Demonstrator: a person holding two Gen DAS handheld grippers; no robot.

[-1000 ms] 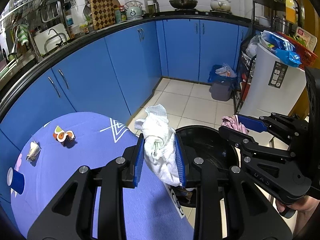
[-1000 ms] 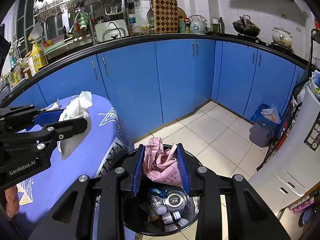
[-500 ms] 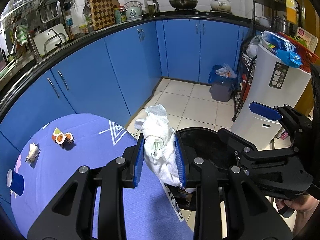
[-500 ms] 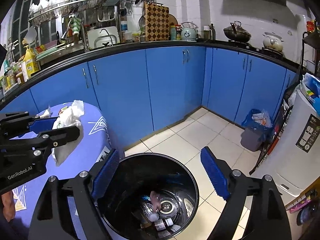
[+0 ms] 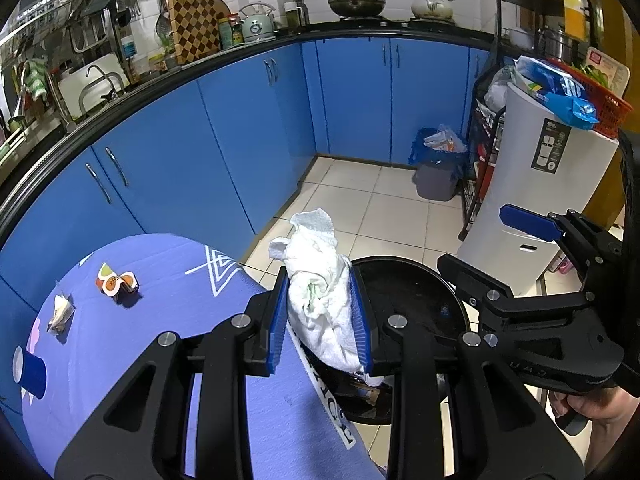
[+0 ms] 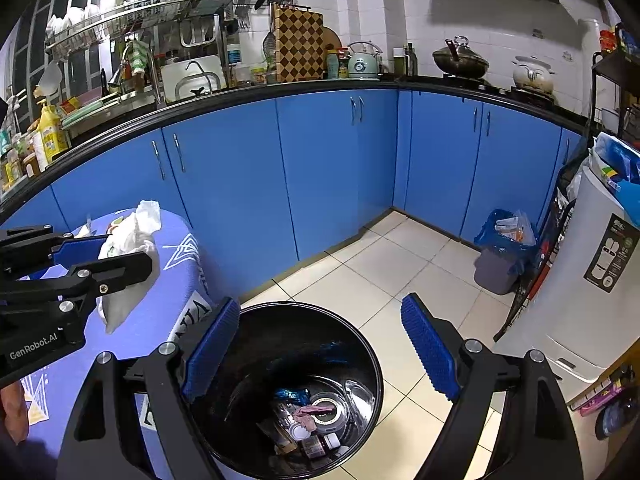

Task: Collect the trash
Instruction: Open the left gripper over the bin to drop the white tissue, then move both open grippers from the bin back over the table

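Note:
My left gripper (image 5: 320, 320) is shut on a crumpled white tissue (image 5: 320, 292), held at the table's edge beside the black trash bin (image 5: 416, 272). The tissue also shows in the right wrist view (image 6: 128, 248). My right gripper (image 6: 320, 352) is wide open and empty above the bin (image 6: 368, 344), which holds several pieces of trash, among them a pink wrapper (image 6: 310, 412). On the blue tablecloth (image 5: 160, 264) lie a colourful wrapper (image 5: 116, 284), a small crumpled paper (image 5: 60, 312) and a blue cup (image 5: 28, 368).
Blue kitchen cabinets (image 5: 240, 120) curve around behind. A white appliance (image 5: 548, 184) stands at the right, with a small lined grey bin (image 5: 438, 168) on the tiled floor (image 5: 384, 208) near it.
My right gripper opened and dropped the pink wrapper into the bin, then rose a little. My left gripper kept hold of the tissue and barely moved.

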